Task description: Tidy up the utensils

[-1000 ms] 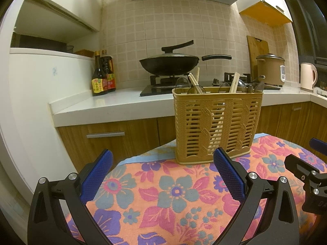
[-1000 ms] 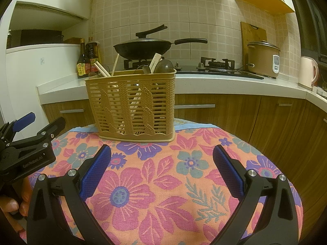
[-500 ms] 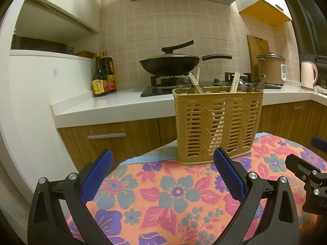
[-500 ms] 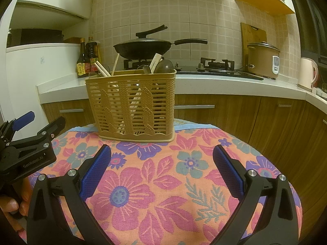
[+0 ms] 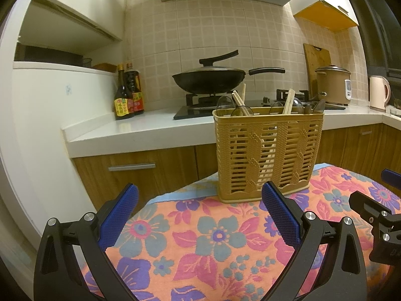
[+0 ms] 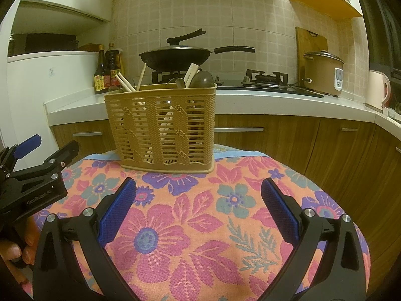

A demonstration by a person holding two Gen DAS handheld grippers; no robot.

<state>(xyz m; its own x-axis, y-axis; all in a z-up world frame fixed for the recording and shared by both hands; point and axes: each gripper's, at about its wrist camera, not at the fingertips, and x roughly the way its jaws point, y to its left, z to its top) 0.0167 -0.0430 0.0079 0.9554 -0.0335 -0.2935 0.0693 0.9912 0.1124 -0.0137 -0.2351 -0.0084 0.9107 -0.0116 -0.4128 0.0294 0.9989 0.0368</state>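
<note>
the left gripper (image 5: 199,215) is spread wide and empty, as is the right gripper (image 6: 198,209). the basket (image 6: 160,128) stands upright on the cloth (image 6: 200,225) ahead of both, right of the left one and left of the right one, chopsticks (image 6: 125,81) and spoons (image 5: 224,101) upright inside. the right looks nearer. only the right view shows fingers (image 6: 11,250) on the left handle.

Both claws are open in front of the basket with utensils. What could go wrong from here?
1. The utensil basket is tall and stands near the far edge of the floral cloth; a push from the right claw might tip it.
2. The chopsticks lean loosely among spoons, so pulling one may drag others out.
3. The left claw is close beside the right one; they could collide.
</note>
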